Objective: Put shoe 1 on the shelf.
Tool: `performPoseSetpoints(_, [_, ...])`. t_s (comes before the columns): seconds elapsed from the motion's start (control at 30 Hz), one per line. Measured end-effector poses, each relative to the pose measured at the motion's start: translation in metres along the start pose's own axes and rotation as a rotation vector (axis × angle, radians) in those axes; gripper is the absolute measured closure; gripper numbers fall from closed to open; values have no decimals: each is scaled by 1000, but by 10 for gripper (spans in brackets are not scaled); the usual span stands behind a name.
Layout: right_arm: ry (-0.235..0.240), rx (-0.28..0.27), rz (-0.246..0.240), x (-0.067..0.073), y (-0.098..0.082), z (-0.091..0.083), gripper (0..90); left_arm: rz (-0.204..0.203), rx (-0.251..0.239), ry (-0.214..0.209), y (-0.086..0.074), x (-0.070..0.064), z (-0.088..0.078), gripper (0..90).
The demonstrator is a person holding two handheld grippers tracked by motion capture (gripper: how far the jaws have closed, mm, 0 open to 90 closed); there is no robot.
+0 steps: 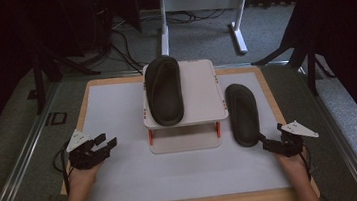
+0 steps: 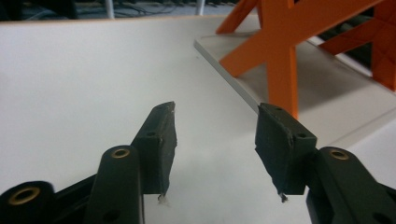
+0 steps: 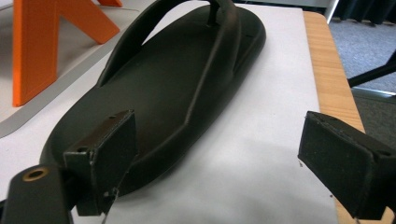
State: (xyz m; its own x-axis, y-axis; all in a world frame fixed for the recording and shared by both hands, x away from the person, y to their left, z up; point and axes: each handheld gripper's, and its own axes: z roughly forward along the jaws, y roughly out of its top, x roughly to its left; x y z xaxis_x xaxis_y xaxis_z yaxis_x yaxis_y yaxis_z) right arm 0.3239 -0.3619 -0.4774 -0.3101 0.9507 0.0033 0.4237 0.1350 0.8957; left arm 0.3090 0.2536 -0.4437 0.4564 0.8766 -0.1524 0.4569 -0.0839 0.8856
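One black flip-flop lies on top of the small white rack that stands at the middle of the table's far edge, on the left part of the rack's upper shelf, toe pointing away from you. The second flip-flop lies flat on the white table surface just beside the rack's right side, near the table's right edge, its heel toward you. The rack's orange legs stand on its white base plate.

Your right gripper sits at the heel of the flip-flop on the table, near the right edge. In the right gripper view its jaws stand wide apart, one jaw over the heel rim and the other over bare table; you hold nothing. Your left gripper rests toward the table's left edge, well apart from the rack, aimed at the rack's base. Its jaws are also spread wide and empty, with the orange leg beyond them.
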Motion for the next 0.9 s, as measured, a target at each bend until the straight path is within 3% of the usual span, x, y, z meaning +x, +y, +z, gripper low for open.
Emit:
performPoseSetpoints(0.07, [-1,0,3,0,0,0,110,4,-34,0,-6,0,-2,458])
performPoseSetpoints(0.2, [-12,8,5,0,0,1,109,2,-33,7,-15,2,-2,400])
performPoseSetpoints(0.27, [-20,8,5,0,0,1,107,2,-32,11,-18,2,-1,276])
performPoseSetpoints(0.4, [-55,-14,10,0,0,0,107,1,-11,24,-27,3,1,190])
performPoseSetpoints(0.5, [-47,-1,14,-1,1,1,147,14,-18,46,-33,4,1,129])
performPoseSetpoints(0.57, [-32,8,25,-2,1,2,146,27,-44,69,-38,5,0,104])
performPoseSetpoints(0.6, [-31,6,20,-2,1,2,153,27,-61,77,-41,5,-1,27])
performPoseSetpoints(0.67, [-42,4,7,0,1,1,153,41,-71,115,-45,7,-2,10])
performPoseSetpoints(0.77, [-50,14,-1,2,1,1,154,48,-93,135,-48,6,-3,10])
performPoseSetpoints(0.9, [-47,37,-10,3,2,0,178,68,-153,109,-52,5,-7,11])
